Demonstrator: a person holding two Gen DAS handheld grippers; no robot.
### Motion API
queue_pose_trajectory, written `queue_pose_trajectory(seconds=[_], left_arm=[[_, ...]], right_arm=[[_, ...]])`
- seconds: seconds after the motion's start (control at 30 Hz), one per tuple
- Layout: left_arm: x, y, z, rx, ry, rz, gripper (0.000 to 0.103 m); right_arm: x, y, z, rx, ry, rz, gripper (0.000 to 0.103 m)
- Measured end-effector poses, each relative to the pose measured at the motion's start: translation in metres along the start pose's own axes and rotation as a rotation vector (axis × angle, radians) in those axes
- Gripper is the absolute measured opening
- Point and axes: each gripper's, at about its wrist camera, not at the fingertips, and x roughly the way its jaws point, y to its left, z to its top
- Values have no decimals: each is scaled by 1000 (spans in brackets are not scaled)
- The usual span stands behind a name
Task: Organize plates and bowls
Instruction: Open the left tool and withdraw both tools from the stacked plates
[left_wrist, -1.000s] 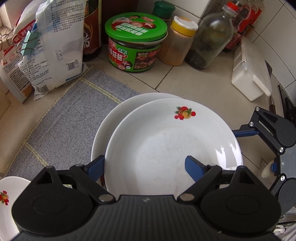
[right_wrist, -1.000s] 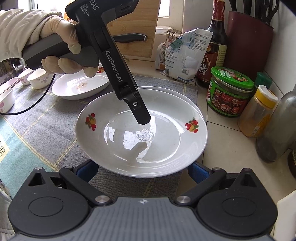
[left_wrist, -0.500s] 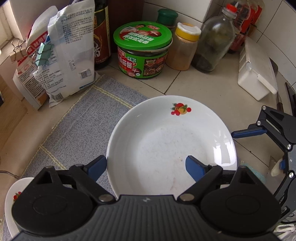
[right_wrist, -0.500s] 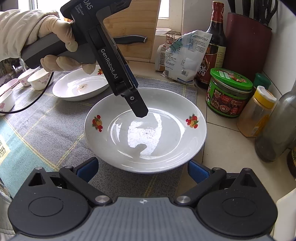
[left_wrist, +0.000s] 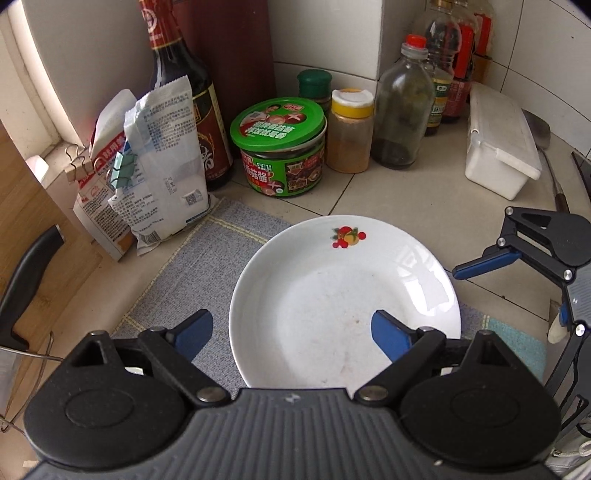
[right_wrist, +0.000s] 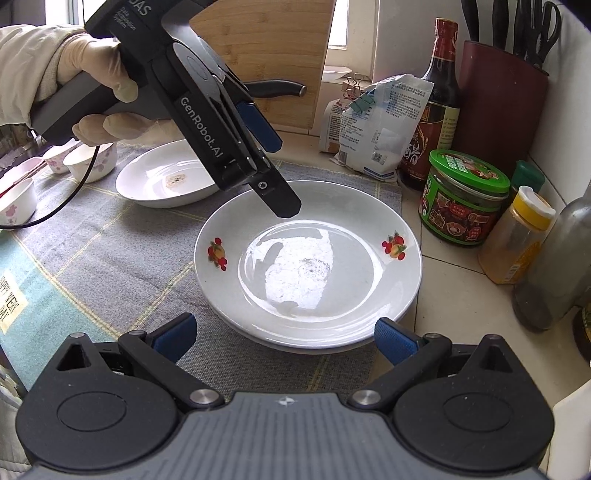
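A white plate with fruit marks (right_wrist: 310, 258) lies stacked on a second white plate (right_wrist: 314, 345) on the grey mat; it also shows in the left wrist view (left_wrist: 343, 295). My left gripper (left_wrist: 291, 332) is open and empty, raised above the stack's left side; it also shows in the right wrist view (right_wrist: 273, 173). My right gripper (right_wrist: 282, 338) is open and empty, just in front of the stack. A third white plate (right_wrist: 166, 181) lies farther left on the mat. Small floral bowls (right_wrist: 90, 164) stand at the far left.
Behind the stack stand a green-lidded jar (left_wrist: 279, 151), a yellow-lidded spice jar (left_wrist: 351, 131), a glass bottle (left_wrist: 402, 122), a dark sauce bottle (left_wrist: 184, 96) and clipped bags (left_wrist: 155, 166). A white box (left_wrist: 498, 144) is at the right, a knife block (right_wrist: 502, 99) by the wall.
The top plate has settled square on the lower plate. My left gripper has lifted and drawn back from it. My right gripper has barely moved.
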Motion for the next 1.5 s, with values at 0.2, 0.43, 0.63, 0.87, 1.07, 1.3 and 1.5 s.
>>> queue_pose_trajectory(seconds=[0.2, 0.43, 0.63, 0.87, 1.07, 1.3, 1.5], left_arm=[[-28, -18, -19, 2, -59, 50, 93], [-50, -30, -55, -95, -100, 144, 94], [-62, -37, -97, -259, -91, 213, 94], [-71, -33, -141, -385, -87, 299, 94], [-65, -17, -171, -450, -60, 323, 94], [-46, 10, -200, -492, -60, 326, 94], [-37, 27, -211, -505, -80, 318, 94]], right_arm=[[-5, 3, -1, 15, -20, -5, 103], [-9, 11, -2, 57, -56, 6, 103], [-8, 19, -1, 63, -75, 38, 103], [-6, 30, 8, 30, -96, 65, 103], [-3, 49, 15, -4, -85, 61, 103], [-3, 73, 18, -22, -42, 2, 103], [-1, 88, 26, -22, -14, -35, 103]])
